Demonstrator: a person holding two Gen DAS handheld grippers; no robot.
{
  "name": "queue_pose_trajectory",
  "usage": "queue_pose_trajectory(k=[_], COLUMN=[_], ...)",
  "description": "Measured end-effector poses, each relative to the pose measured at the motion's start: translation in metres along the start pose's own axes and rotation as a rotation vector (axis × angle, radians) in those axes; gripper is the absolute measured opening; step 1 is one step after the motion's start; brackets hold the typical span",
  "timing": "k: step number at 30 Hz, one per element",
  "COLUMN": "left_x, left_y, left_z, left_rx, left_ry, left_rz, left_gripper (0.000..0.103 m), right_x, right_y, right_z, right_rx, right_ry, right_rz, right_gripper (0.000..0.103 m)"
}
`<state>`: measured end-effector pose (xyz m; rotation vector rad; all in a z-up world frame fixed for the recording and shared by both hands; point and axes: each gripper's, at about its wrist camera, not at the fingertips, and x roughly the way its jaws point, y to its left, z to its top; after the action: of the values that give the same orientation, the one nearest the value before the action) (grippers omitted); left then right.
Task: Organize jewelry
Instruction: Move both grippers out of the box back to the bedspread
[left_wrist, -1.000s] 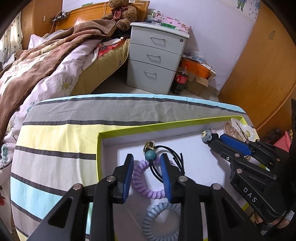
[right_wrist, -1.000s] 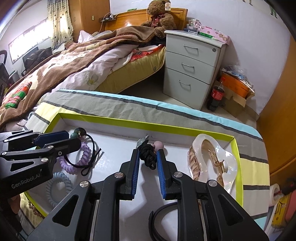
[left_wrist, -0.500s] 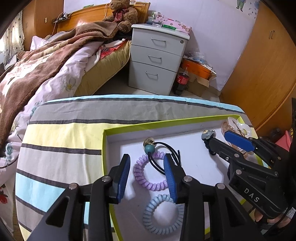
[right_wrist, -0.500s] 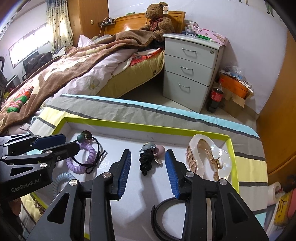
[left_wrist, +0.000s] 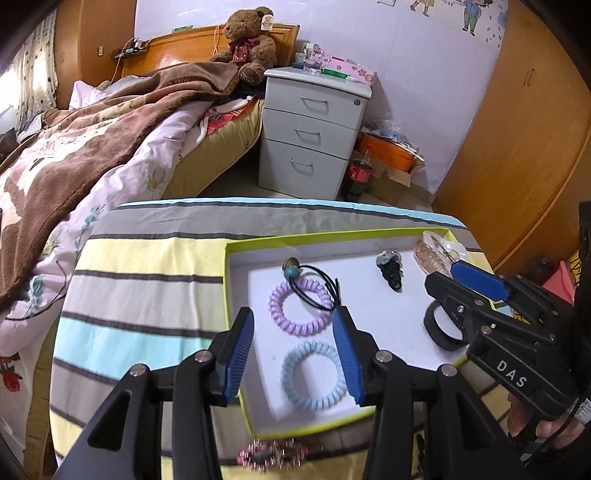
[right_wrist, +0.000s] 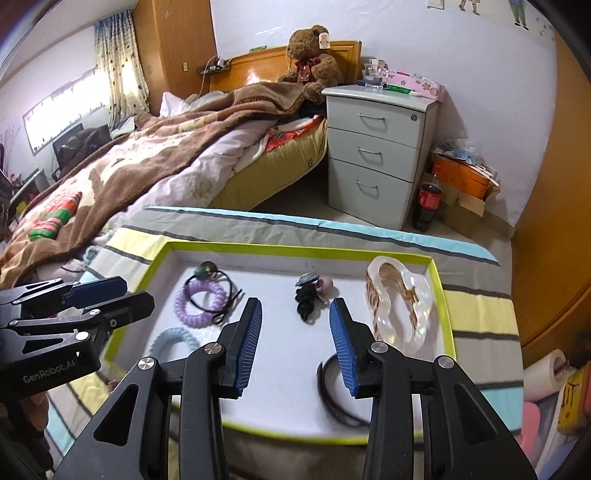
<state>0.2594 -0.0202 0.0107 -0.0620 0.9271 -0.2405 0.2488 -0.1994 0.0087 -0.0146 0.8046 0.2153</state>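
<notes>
Left gripper (left_wrist: 293, 356): now wide open, empty, pulled back above purple coil tie (left_wrist: 300, 308) and blue coil tie (left_wrist: 313, 374).
Right gripper (right_wrist: 295, 339): opened, backed off; black scrunchie (right_wrist: 306, 302) released.
Tray (right_wrist: 441, 295): holds both, plus clear claw clip (right_wrist: 400, 306).
Meaning: placements look done; pink clip (left_wrist: 271, 455) outside tray likely next.

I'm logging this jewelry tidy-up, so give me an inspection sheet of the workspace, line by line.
Surface: striped cloth under a green-rimmed tray.
Job's things: in the tray, purple coil tie overlapped by a black beaded elastic, blue coil tie, black scrunchie clip, clear claw clip, black headband.
Clutter: pink sparkly piece outside the tray's near rim, blurred.
Grippers: left gripper open, empty; right gripper open, empty.
Cables: nothing seen on the surface.
Surroundings: bed, teddy bear, drawer cabinet, cola bottle.
</notes>
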Motion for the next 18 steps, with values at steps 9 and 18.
queue_pose_trajectory(k=[9,18], left_x=[-0.042,-0.071], left_y=[-0.004,0.004], left_z=[-0.025,-0.053], left_rx=[0.025,0.007], left_ry=[-0.062,-0.092], left_rz=[0.041,0.022], left_gripper=[0.047,0.048], right_x=[-0.044,-0.066], right_y=[0.002,-0.004], right_z=[-0.023,-0.058], right_rx=[0.038,0.022], right_ry=[-0.055,-0.034], right_rz=[0.036,0.039], right_gripper=[0.039,0.039])
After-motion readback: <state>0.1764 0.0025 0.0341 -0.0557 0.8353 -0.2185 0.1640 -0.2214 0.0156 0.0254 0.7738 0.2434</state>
